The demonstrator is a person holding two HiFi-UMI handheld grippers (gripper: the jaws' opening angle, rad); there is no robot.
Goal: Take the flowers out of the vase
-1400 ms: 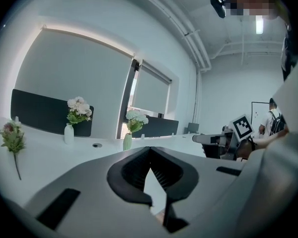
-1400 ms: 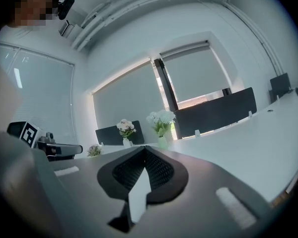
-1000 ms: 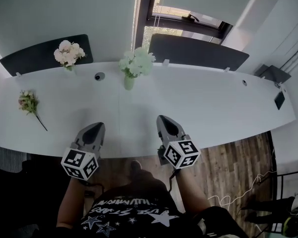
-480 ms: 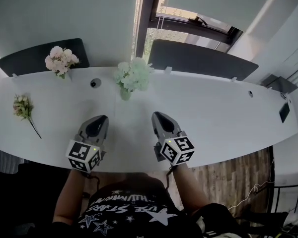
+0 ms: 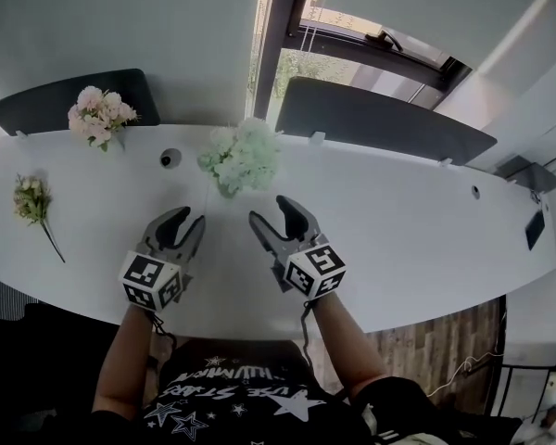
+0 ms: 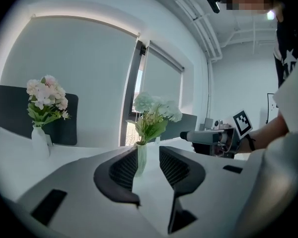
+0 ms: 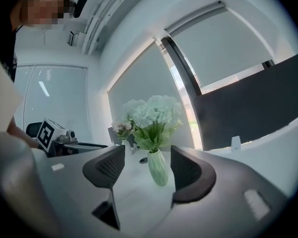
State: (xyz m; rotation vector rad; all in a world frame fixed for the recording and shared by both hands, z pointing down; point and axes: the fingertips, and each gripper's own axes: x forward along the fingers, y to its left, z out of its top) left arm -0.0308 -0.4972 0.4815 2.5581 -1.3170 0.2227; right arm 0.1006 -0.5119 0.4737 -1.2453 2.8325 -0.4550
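Two sets of jaws have just been opening, now wide, nothing gripped: left gripper [image 5: 191,219], right gripper [image 5: 269,211]. Flowers [image 5: 243,154] sit in the vase [image 5: 226,190] on the table [image 5: 398,230], just ahead of both. Likely light, blooms soft, vase tippy. Steady vase with one, pinch stems [image 7: 150,144] just above the rim.

A pink bouquet [image 5: 98,116] stands at the far left corner of the table [image 5: 426,239], in front of a dark panel [image 5: 46,109]. A small loose bunch of flowers [image 5: 31,202] lies flat near the left edge. A round dark grommet [image 5: 170,158] sits near the far edge. A second dark panel [image 5: 380,123] lines the far edge further right.
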